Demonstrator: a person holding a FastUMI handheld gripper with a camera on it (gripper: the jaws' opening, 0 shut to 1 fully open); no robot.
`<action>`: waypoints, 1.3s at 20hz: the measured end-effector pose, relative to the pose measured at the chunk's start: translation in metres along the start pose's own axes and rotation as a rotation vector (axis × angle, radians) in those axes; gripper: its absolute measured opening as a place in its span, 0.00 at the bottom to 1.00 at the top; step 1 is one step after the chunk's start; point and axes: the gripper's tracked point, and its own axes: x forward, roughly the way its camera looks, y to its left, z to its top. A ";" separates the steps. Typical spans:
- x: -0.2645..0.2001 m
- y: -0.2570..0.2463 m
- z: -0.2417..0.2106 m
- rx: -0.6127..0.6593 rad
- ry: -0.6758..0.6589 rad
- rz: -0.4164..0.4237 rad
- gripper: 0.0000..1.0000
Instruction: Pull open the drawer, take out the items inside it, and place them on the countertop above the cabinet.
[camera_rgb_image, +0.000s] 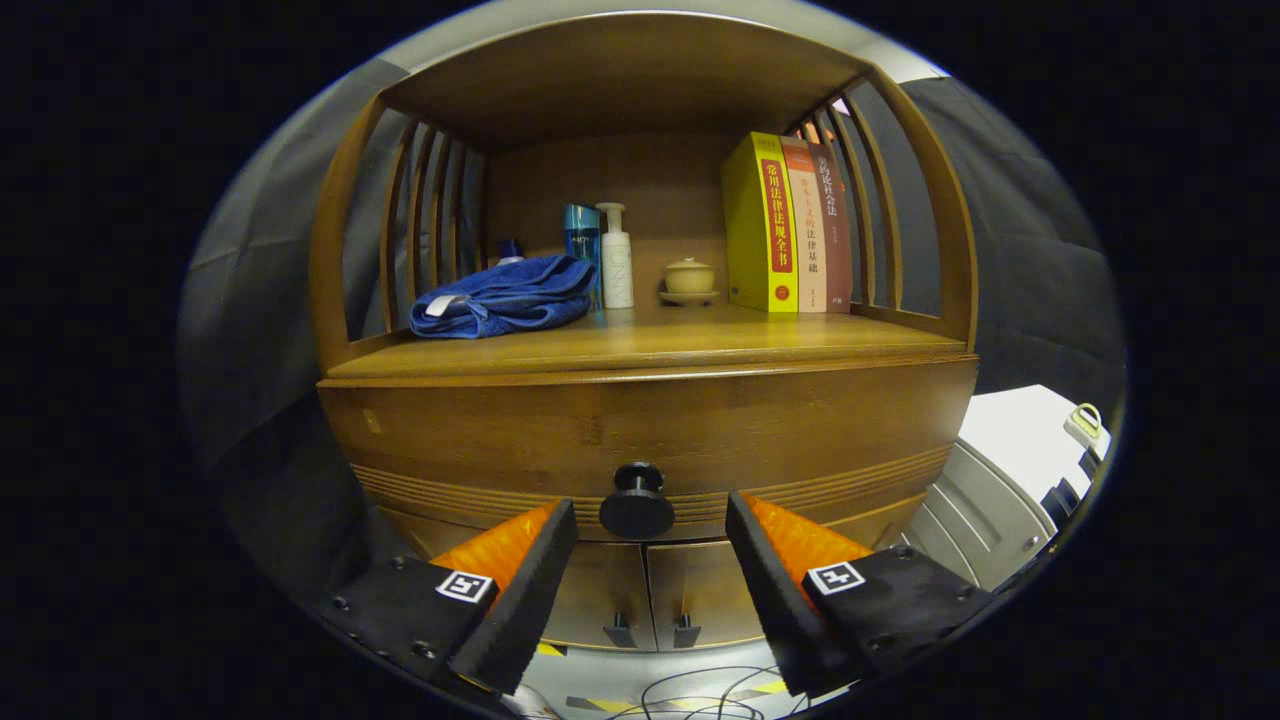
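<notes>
A wooden cabinet faces me, its drawer front closed below the countertop. A round black knob sticks out from the middle of the drawer. My gripper is open, with one fingertip on each side of the knob and a gap to it on both sides. The knob sits between the fingertips, slightly ahead of them. The inside of the drawer is hidden.
On the countertop lie a folded blue towel, a blue bottle, a white pump bottle, a small lidded cup on a saucer and three upright books. Two small doors sit under the drawer. A white appliance stands to the right.
</notes>
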 end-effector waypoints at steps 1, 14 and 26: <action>0.006 0.000 -0.001 -0.009 0.004 -0.004 0.99; 0.029 0.006 -0.009 0.033 0.010 -0.029 0.52; 0.000 0.007 -0.017 0.035 0.047 -0.034 0.43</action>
